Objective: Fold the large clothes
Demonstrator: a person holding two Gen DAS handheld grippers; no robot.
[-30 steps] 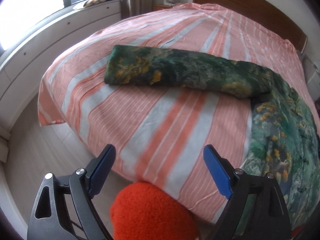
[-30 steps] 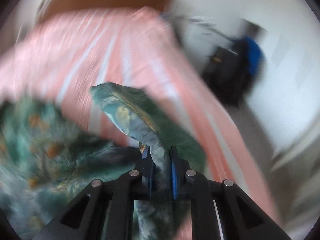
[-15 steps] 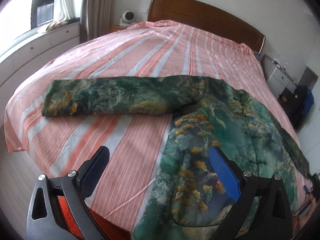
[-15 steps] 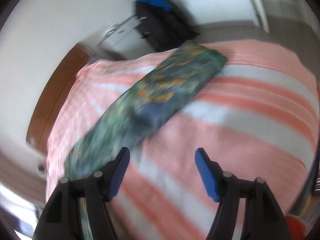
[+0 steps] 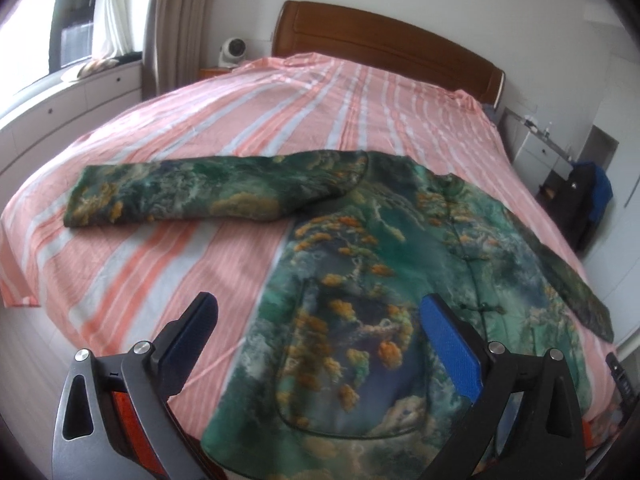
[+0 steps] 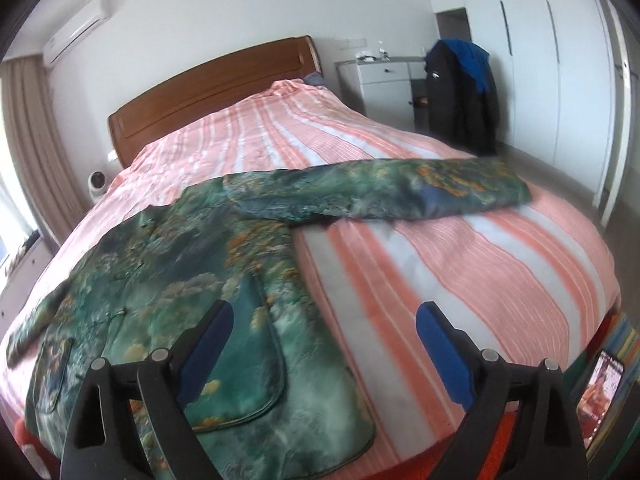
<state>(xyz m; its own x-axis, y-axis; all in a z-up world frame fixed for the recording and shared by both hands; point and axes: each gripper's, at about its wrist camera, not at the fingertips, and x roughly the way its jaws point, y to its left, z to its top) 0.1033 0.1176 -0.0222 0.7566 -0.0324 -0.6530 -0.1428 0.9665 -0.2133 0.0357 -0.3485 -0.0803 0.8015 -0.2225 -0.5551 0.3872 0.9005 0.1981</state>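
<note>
A green jacket (image 5: 384, 280) with orange and blue print lies spread flat, front up, on the striped bed. One sleeve (image 5: 192, 196) stretches out to the left in the left wrist view; the other sleeve (image 6: 400, 196) stretches out to the right in the right wrist view. The jacket body (image 6: 192, 280) lies at the bed's near edge. My left gripper (image 5: 320, 332) is open and empty, above the jacket's hem. My right gripper (image 6: 324, 332) is open and empty, above the jacket's right side.
The bed (image 5: 320, 92) has a pink and white striped cover and a wooden headboard (image 5: 392, 52). A white cabinet (image 6: 384, 80) and a chair with dark clothes (image 6: 464, 92) stand right of it. A white drawer unit (image 5: 64, 104) runs under the window. A phone (image 6: 604, 380) lies at the lower right.
My right gripper let go of the sleeve, opened and drew back; the sleeve now lies stretched on the bed. My left gripper swung right, over the jacket's body.
</note>
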